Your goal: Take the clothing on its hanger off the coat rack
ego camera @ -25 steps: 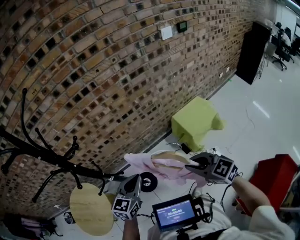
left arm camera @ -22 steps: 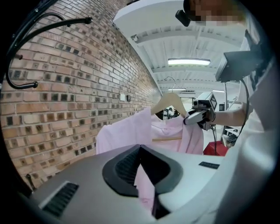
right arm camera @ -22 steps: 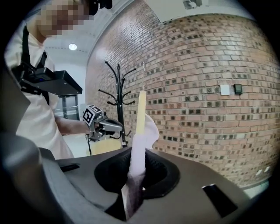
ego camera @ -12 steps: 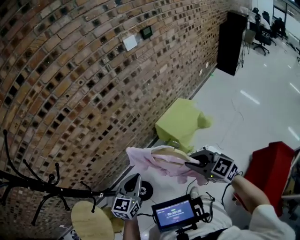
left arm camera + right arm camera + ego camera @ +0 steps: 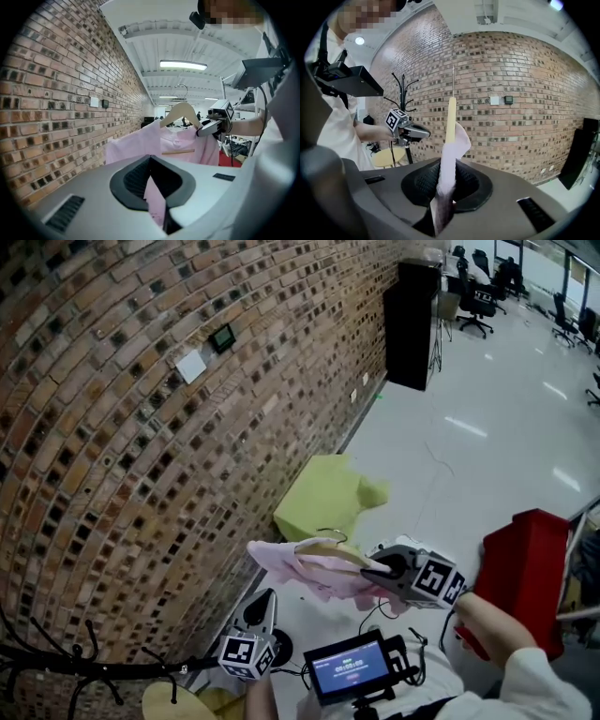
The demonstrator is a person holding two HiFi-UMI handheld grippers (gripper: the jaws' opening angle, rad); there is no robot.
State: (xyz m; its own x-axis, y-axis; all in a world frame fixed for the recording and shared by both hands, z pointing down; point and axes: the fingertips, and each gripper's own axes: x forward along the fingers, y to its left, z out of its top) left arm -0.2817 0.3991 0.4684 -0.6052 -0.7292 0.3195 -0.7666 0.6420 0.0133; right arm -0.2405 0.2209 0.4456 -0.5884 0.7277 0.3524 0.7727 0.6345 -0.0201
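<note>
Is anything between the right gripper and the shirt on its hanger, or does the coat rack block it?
Nothing visible. The right gripper is shut on the pink shirt by its hanger; the coat rack stands apart from both.

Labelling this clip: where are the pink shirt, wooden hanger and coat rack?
pink shirt (image 5: 291, 568), head view, draped fabric.
wooden hanger (image 5: 180, 110), left gripper view, apex.
coat rack (image 5: 404, 96), right gripper view, upper pole.

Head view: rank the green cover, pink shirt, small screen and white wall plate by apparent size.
1. green cover and pink shirt: about alike, and the shirt is nearer, so unranked.
2. small screen
3. white wall plate
</note>
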